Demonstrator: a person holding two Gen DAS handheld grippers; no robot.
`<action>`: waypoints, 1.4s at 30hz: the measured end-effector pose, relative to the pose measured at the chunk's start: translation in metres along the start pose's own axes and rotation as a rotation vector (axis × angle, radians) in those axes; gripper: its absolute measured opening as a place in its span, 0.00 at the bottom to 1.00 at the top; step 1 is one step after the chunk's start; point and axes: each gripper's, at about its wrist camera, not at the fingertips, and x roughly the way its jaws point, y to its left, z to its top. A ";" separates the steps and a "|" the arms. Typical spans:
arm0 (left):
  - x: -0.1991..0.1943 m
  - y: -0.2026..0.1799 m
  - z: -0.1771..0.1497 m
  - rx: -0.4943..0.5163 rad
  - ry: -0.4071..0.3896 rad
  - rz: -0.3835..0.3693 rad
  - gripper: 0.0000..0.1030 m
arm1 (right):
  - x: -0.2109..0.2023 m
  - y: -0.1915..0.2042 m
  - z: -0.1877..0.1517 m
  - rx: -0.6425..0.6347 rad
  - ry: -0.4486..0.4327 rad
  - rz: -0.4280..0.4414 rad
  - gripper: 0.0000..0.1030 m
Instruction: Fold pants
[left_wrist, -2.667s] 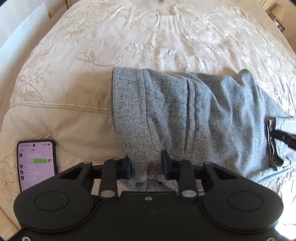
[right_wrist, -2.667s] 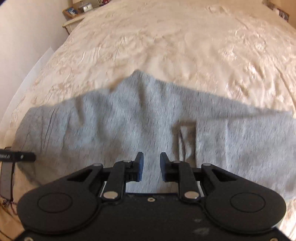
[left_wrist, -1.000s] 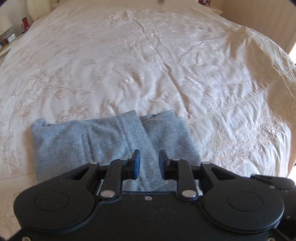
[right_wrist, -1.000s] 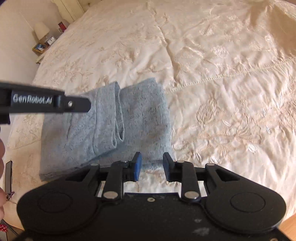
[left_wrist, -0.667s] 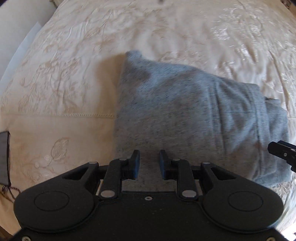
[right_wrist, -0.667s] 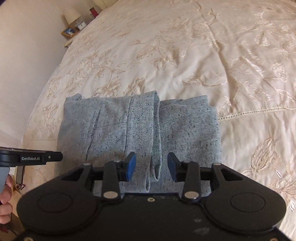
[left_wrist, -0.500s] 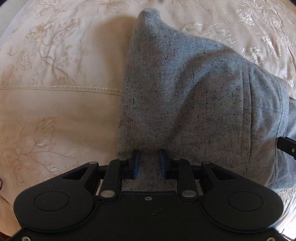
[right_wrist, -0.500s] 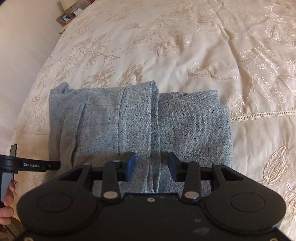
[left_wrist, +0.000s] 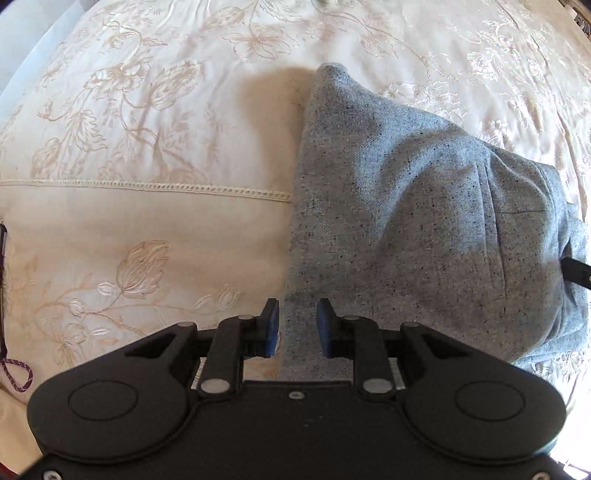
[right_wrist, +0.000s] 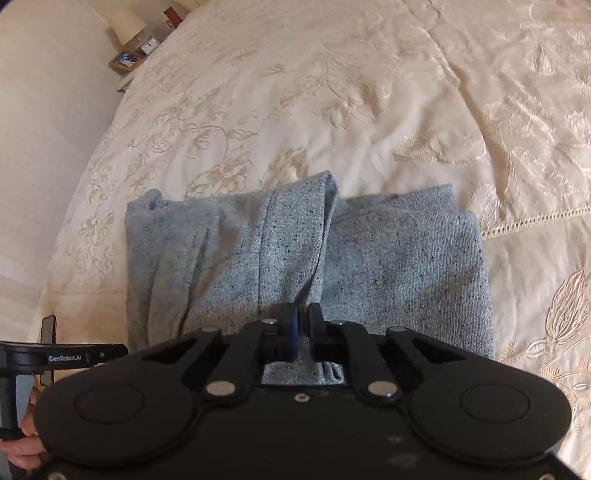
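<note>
The grey speckled pants (left_wrist: 413, 221) lie folded into a thick bundle on the cream embroidered bedspread (left_wrist: 147, 147). My left gripper (left_wrist: 297, 326) is open, its blue pads straddling the near left edge of the bundle. In the right wrist view the pants (right_wrist: 388, 266) show a folded flap over a lower layer. My right gripper (right_wrist: 302, 326) is shut on the near end of that flap's edge. The left gripper's body (right_wrist: 62, 358) shows at the left edge of that view.
A phone (right_wrist: 48, 328) lies on the bed at the left of the pants. A nightstand with a lamp (right_wrist: 129, 26) and small items stands at the far left by the wall. A purple cord (left_wrist: 16, 373) lies at the bed's near left edge.
My right gripper has closed from open onto the flap's edge. My left gripper has moved closer to the bundle's near left edge and stays open.
</note>
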 end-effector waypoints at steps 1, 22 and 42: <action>-0.005 0.000 -0.001 0.004 -0.012 0.000 0.32 | -0.013 0.007 0.001 -0.027 -0.035 -0.010 0.06; -0.019 -0.040 0.005 0.192 -0.093 0.051 0.32 | 0.011 -0.038 -0.009 0.004 0.060 -0.047 0.40; -0.012 -0.055 0.023 0.189 -0.109 -0.004 0.37 | -0.029 -0.024 -0.014 -0.134 -0.056 -0.219 0.15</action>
